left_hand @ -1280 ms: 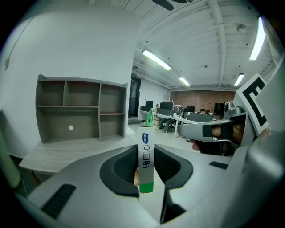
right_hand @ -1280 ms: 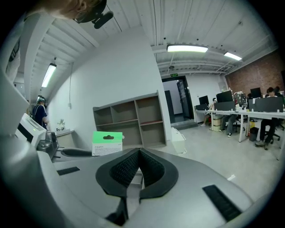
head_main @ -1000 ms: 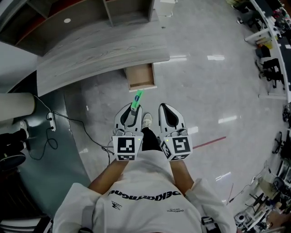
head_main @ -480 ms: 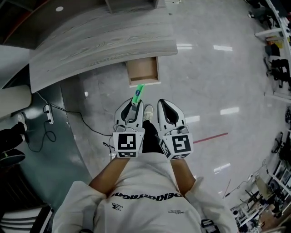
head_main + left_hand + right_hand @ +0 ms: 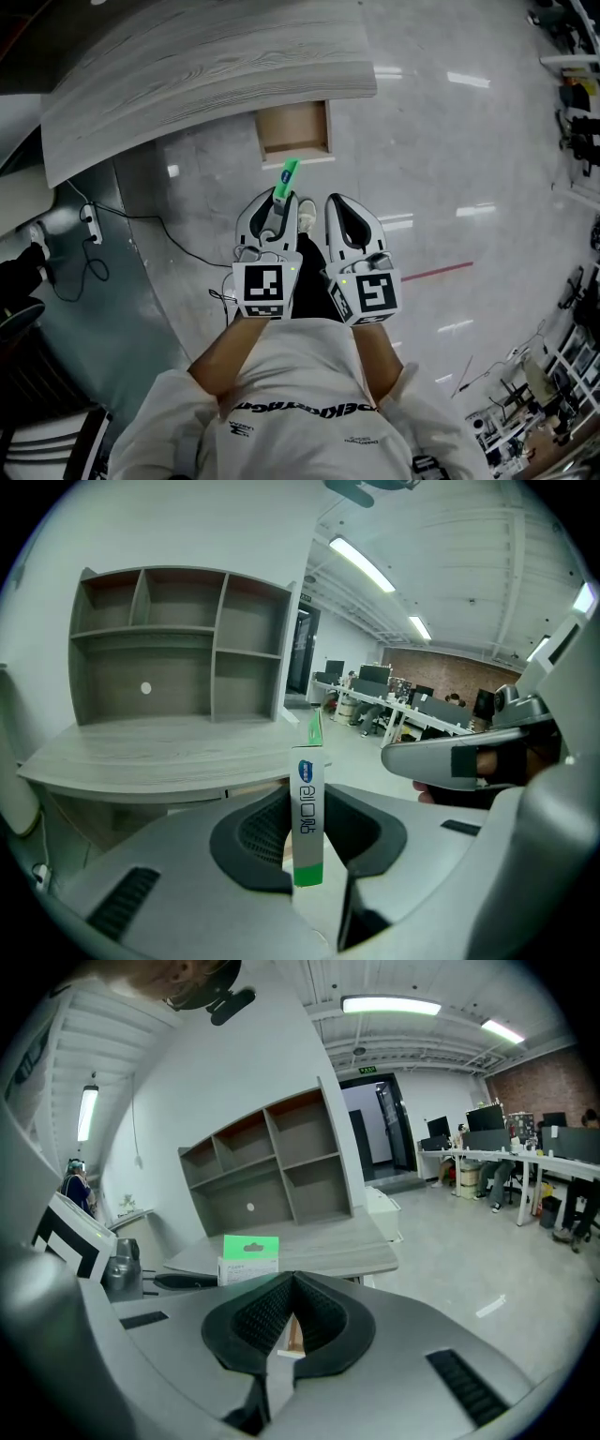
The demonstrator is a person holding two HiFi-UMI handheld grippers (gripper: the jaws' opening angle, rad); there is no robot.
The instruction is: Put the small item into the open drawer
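- Left gripper (image 5: 306, 832): jaws clamped on the small item (image 5: 308, 803), a slim white-and-green carton standing on edge between the pads, its green tip projecting past the fingertips.
- Right gripper (image 5: 292, 1281): jaws pressed together, nothing between them; held just beside the left.
- Open drawer (image 5: 294, 131): wooden, under the grey desk (image 5: 206, 66). The carton's tip is near its front edge, not yet inside.

The open wooden drawer (image 5: 294, 131) projects from under the grey wood-grain desk (image 5: 206, 66), with the slim green-and-white box (image 5: 286, 180), between the jaws of the left gripper (image 5: 275, 199), just before it and the right gripper (image 5: 339, 202) alongside to the right.
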